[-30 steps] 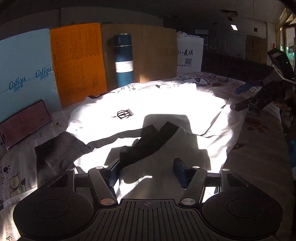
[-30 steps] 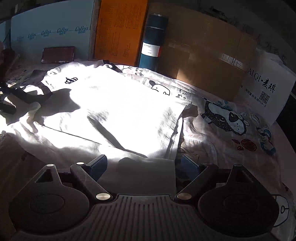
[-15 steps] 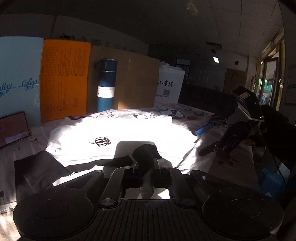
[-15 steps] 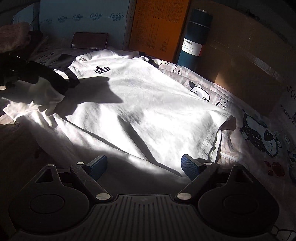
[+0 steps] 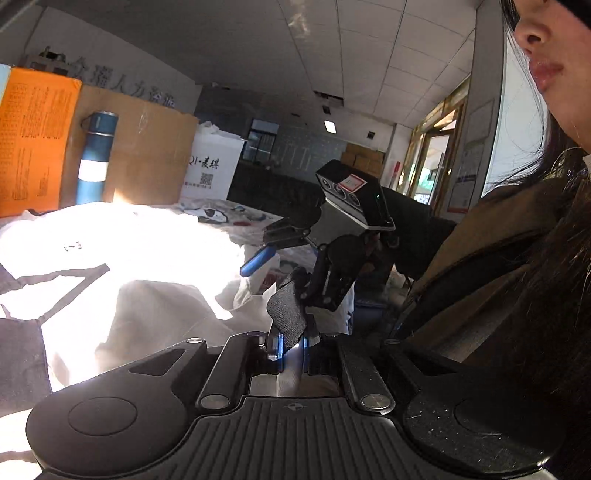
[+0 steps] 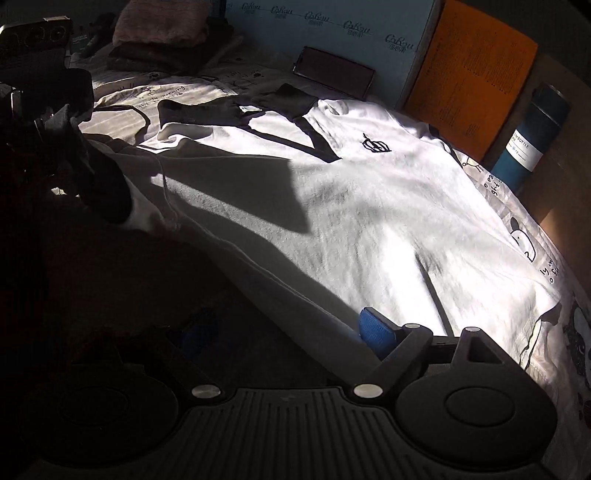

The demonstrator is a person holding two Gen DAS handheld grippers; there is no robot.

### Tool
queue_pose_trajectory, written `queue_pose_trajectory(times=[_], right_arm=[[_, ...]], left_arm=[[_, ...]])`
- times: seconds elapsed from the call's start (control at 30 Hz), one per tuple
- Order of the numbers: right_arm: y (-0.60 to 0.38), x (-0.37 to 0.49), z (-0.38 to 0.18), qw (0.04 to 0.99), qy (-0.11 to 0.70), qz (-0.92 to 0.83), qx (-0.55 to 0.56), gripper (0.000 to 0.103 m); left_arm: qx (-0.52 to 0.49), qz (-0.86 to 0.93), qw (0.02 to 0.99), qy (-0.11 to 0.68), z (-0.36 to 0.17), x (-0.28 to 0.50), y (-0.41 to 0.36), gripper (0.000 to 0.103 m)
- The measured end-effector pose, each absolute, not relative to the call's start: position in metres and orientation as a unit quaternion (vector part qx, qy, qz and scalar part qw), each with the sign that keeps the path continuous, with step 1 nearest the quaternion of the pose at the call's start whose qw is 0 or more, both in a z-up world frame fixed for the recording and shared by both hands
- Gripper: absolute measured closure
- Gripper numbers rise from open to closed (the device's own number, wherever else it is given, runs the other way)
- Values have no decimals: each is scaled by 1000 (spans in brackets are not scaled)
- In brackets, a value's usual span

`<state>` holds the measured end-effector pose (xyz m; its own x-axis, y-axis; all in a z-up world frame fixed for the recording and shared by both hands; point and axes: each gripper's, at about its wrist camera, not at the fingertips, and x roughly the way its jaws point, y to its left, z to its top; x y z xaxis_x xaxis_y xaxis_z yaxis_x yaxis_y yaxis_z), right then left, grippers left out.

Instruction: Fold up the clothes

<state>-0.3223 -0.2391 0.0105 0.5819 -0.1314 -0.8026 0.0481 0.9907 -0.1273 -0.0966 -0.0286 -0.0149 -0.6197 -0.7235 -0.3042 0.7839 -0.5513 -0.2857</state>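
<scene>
Presently, in the left wrist view, the left gripper [image 5: 291, 347] is seen closed on a dark cuff [image 5: 286, 314] of the white shirt [image 5: 147, 258], the cloth pinched between both fingers and lifted off the bed. The shirt is spread over the left part of the scene, strongly sunlit, with a dark collar band [image 5: 74, 288] crossing it. The right gripper [image 5: 273, 247] is observed further off to the right, its blue-padded fingers [image 5: 256, 260] apart, above the shirt's right edge. A blue bottle [image 5: 94, 158] is noted at the far left, upright against a cardboard sheet [image 5: 147, 155], beside an orange board [image 5: 33, 140]. A white bag [image 5: 212, 166] stands to the right of the cardboard. The person's face [image 5: 550, 55] is recorded at the upper right.

From the right wrist view, the right gripper [image 6: 284, 339] is seen open, with one blue pad [image 6: 375, 332] resting at the shirt's [image 6: 369, 206] near hem; the other finger is lost in shadow. The shirt is laid on a printed bedsheet [image 6: 532, 254], a small crown emblem [image 6: 375, 146] on its chest. The left gripper [image 6: 48, 122] is partly made out at the far left, in darkness. The bottle [image 6: 528, 144] and orange board [image 6: 476, 70] are recorded at the far right, and a phone [image 6: 332, 74] leans on a pale blue panel [image 6: 332, 33].
</scene>
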Motion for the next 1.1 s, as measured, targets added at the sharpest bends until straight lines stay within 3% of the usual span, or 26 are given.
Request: queue_pose_trajectory(times=[0.13, 0.27, 0.37, 0.43, 0.53, 0.7, 0.8, 0.9, 0.97, 1.03, 1.1], right_arm=[[-217, -363, 11, 893, 442, -80, 10, 18], [-220, -404, 18, 914, 360, -167, 89, 17], [-246, -422, 26, 908, 271, -261, 183, 17], [-270, -420, 29, 886, 239, -306, 254, 17], [-300, -407, 35, 855, 193, -339, 342, 18], [-326, -361, 25, 777, 233, -411, 416, 23], [-322, -352, 12, 754, 268, -448, 399, 33], [-307, -358, 7, 761, 268, -468, 360, 61], [-300, -364, 4, 766, 262, -472, 349, 86], [-293, -374, 2, 771, 242, -467, 358, 98], [-280, -388, 5, 775, 211, -468, 370, 99]], left_arm=[[91, -872, 411, 251, -34, -93, -29, 94], [99, -884, 380, 254, -39, -92, -36, 87], [102, -892, 381, 222, -31, -96, -40, 66], [100, -895, 389, 191, -20, -99, -44, 35], [98, -891, 422, 138, -1, -106, -55, 26], [68, -876, 460, 131, 2, -108, -80, 18], [67, -868, 467, 157, -9, -103, -90, 18], [65, -865, 464, 179, -16, -96, -94, 18], [66, -864, 462, 189, -20, -95, -98, 18], [69, -862, 462, 194, -22, -96, -99, 18], [72, -861, 465, 195, -22, -96, -99, 18]])
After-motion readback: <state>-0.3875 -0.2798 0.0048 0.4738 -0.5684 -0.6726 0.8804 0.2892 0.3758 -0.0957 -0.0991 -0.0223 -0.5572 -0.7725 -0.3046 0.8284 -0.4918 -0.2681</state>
